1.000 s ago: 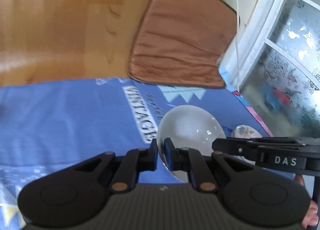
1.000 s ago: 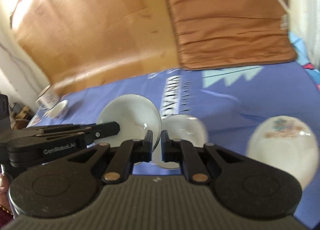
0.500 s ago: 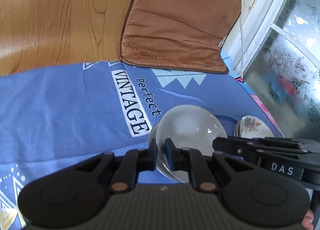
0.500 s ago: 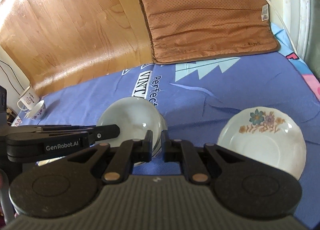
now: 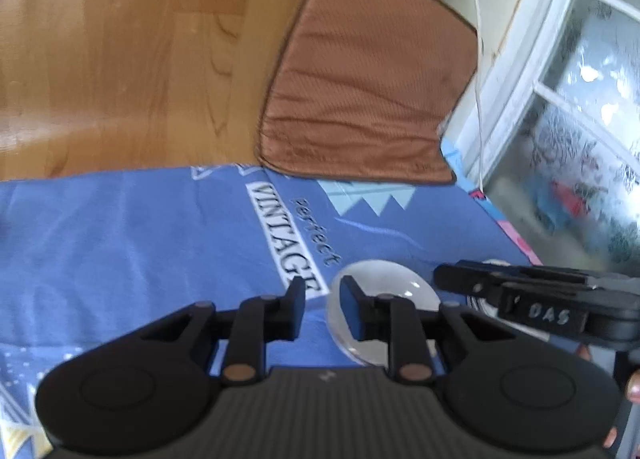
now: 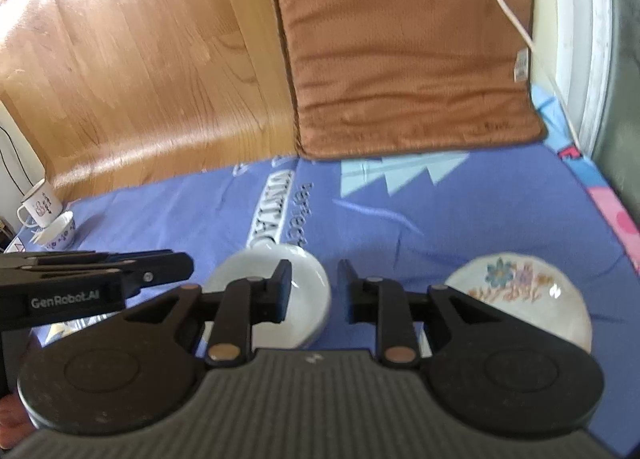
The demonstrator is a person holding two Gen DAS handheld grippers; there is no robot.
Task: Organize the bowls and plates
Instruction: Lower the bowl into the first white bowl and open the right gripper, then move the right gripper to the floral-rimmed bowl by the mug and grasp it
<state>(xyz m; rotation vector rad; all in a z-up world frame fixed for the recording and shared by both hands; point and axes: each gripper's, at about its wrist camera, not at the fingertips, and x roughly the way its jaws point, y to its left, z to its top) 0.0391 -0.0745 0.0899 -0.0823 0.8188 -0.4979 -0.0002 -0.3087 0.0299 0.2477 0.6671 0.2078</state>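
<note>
White glazed round bowls (image 6: 276, 299) sit stacked on the blue printed cloth (image 5: 120, 243), both tongs just letting go.

The left gripper (image 5: 322, 295) and right gripper (image 6: 313, 287) have just been opening and stand narrowly parted, empty; the left rim lies beside the left gripper's right finger, the right rim behind the right gripper's left finger. A careless pull back could snag a rim and tip the stack toward the round flowered plate (image 6: 528, 299) nearby.

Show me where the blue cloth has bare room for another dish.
Free: the stretch between the white bowl and the brown cushion, and the gap between bowl and floral plate. Crowded: the far left corner, with mug and small cup.
</note>
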